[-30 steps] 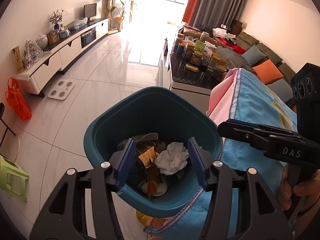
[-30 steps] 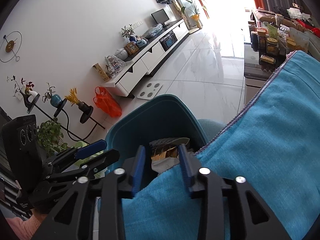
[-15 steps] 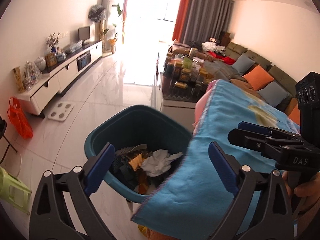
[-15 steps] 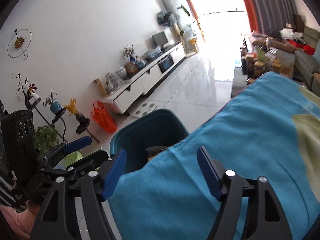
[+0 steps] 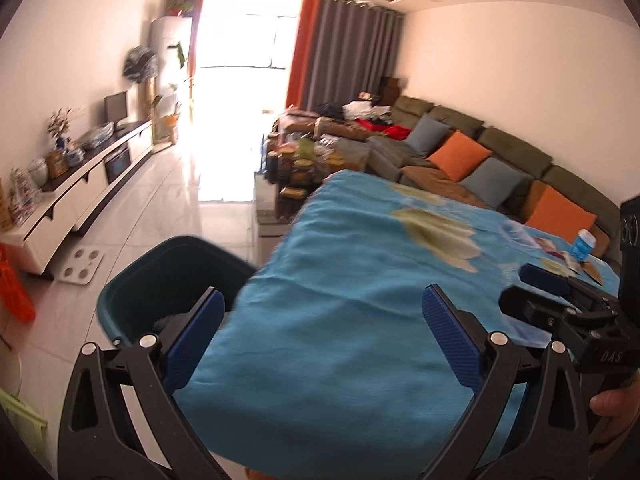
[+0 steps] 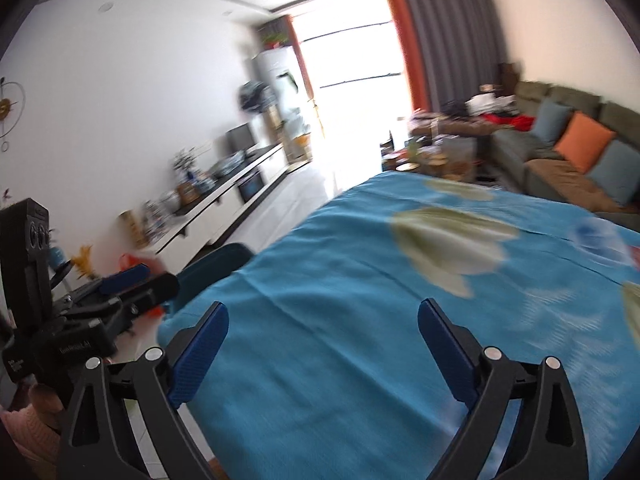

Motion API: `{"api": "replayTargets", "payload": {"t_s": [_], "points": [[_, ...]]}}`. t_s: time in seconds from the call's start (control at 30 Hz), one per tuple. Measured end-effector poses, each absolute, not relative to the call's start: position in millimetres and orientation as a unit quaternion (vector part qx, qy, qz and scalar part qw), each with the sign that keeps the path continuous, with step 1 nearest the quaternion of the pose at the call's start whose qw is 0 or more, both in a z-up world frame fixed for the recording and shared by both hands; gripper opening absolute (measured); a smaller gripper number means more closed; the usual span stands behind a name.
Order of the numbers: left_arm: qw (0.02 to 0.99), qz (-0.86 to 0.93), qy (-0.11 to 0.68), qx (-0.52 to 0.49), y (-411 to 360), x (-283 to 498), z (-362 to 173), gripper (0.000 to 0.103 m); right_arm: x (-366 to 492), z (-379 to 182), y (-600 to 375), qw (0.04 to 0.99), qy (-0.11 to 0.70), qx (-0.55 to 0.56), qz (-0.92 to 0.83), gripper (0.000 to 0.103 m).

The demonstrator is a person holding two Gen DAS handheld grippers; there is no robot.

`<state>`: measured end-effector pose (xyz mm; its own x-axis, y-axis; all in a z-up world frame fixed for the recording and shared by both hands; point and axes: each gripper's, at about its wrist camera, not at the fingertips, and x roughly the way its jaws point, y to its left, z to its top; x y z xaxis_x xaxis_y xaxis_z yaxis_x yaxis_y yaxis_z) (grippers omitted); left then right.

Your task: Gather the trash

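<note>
A teal trash bin stands on the floor at the left edge of a table under a blue flowered cloth; dark scraps just show inside it. My left gripper is open over the cloth's near corner with nothing between its fingers. My right gripper hangs over the cloth too, its jaws opening and empty. Each shows in the other's view: the right gripper at the right, the left gripper at the left beside the bin. A blue-lidded white cup and flat wrappers lie at the table's far right.
A green sofa with orange cushions runs along the right wall. A low table crowded with jars stands beyond the cloth. On the left are a white TV cabinet, a bathroom scale, an orange bag and a green stool.
Both grippers have drawn back from over the bin, risen and swung right over the table. Both sets of jaws have spread wide. The cloth now hides most of the bin's contents.
</note>
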<state>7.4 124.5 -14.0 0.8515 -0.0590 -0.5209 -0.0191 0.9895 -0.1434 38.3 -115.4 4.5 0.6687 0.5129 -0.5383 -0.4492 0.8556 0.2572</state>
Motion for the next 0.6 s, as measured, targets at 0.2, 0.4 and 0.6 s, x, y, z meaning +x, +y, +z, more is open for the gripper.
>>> {"api": "replayTargets", "payload": {"t_s": [0.2, 0.4, 0.6], "points": [[0.968, -0.032, 0.241, -0.058, 92, 1, 2, 0.097, 6, 8, -160, 0.941, 0.275, 0.049, 0.19, 0.096], [0.974, -0.044, 0.216, -0.047, 72, 6, 5, 0.097, -8, 8, -189, 0.96, 0.244, 0.058, 0.125, 0.096], [0.979, -0.056, 0.194, -0.028, 53, 13, 4, 0.097, -19, 5, -206, 0.97, 0.227, 0.051, 0.075, 0.096]]}}
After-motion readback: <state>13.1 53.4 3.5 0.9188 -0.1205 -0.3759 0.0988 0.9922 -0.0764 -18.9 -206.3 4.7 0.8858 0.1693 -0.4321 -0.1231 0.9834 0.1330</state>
